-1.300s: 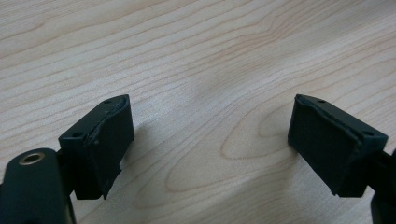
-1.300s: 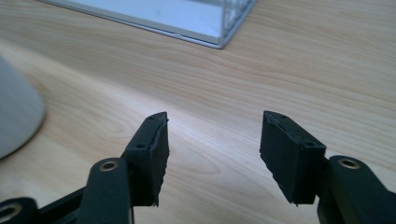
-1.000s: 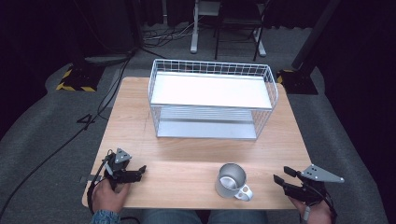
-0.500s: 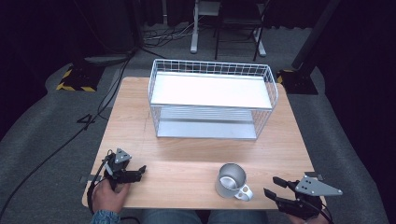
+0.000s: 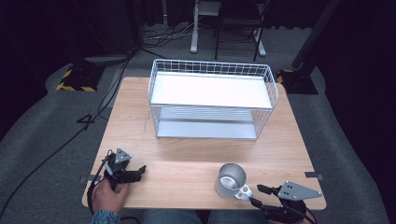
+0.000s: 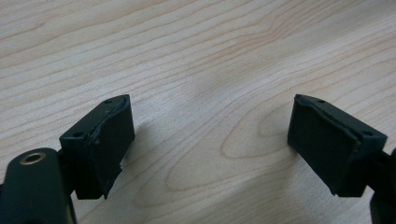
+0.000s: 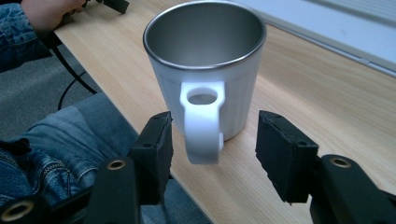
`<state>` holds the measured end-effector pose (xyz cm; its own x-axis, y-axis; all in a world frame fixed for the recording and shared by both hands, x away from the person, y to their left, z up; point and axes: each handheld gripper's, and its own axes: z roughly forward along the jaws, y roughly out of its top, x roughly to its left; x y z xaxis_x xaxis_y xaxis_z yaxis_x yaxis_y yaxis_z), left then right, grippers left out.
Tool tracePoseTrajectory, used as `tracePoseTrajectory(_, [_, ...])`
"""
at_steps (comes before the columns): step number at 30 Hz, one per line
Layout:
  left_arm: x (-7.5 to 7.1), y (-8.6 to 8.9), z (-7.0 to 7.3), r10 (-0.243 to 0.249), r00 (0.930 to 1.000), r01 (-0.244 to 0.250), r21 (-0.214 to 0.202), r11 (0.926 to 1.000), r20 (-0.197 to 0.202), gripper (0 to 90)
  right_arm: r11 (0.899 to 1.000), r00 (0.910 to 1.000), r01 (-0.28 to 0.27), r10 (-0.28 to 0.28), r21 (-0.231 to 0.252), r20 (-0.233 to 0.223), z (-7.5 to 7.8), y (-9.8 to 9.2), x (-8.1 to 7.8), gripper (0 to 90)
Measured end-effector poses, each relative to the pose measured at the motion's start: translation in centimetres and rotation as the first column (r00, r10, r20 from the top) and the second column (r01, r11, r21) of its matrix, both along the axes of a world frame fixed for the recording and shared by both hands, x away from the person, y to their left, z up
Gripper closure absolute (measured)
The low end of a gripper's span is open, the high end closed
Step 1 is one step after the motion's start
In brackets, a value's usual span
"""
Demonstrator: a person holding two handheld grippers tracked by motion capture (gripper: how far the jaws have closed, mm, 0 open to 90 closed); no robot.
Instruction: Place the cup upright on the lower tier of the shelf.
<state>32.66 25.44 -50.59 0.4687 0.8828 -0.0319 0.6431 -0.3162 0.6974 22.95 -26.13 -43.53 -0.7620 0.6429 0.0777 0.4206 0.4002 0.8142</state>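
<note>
A white mug with a steel inside stands upright near the table's front edge, its handle turned toward the front right. My right gripper reaches in from the right. In the right gripper view the handle stands between the two jaws of my right gripper, with a gap on each side. The jaws have just been closing a little and the pads do not touch the handle. My left gripper rests open at the front left, and in its own view my left gripper has bare wood between its jaws.
A white wire rack with two shelves stands at the back middle of the wooden table. The mug sits close to the front edge, with the person's jeans-clad leg just below it. Cables and stands lie on the floor behind.
My right gripper has slid left along the front edge until its jaws flank the mug's handle. The left gripper and the mug have not moved.
</note>
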Motion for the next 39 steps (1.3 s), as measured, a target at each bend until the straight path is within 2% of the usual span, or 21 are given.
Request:
tracePoseTrajectory(3, [0.0,0.0,0.0,0.000,1.0000,0.000,0.000,1.0000,0.000,15.0,1.000,0.9997,-0.010,0.010,-0.004,-0.024,-0.5,0.5,0.2,48.9])
tracePoseTrajectory(12, [0.0,0.0,0.0,0.000,1.0000,0.000,-0.001,1.0000,0.000,15.0,0.999,0.9987,-0.027,0.026,-0.026,-0.043,-1.6,1.7,1.0,56.5])
tracePoseTrajectory(22, [0.0,0.0,0.0,0.000,1.0000,0.000,0.000,1.0000,0.000,15.0,1.000,0.9995,-0.018,0.017,-0.021,-0.028,-1.6,2.0,1.3,63.8])
tracePoseTrajectory(30, [0.0,0.0,0.0,0.000,1.0000,0.000,0.000,1.0000,0.000,15.0,1.000,0.9992,-0.023,0.022,-0.007,-0.034,-1.6,2.1,1.3,69.5])
tracePoseTrajectory(39, [0.0,0.0,0.0,-0.001,1.0000,0.001,-0.001,1.0000,0.000,15.0,1.000,0.9997,-0.017,0.017,-0.011,-0.015,-1.5,2.3,1.1,71.5])
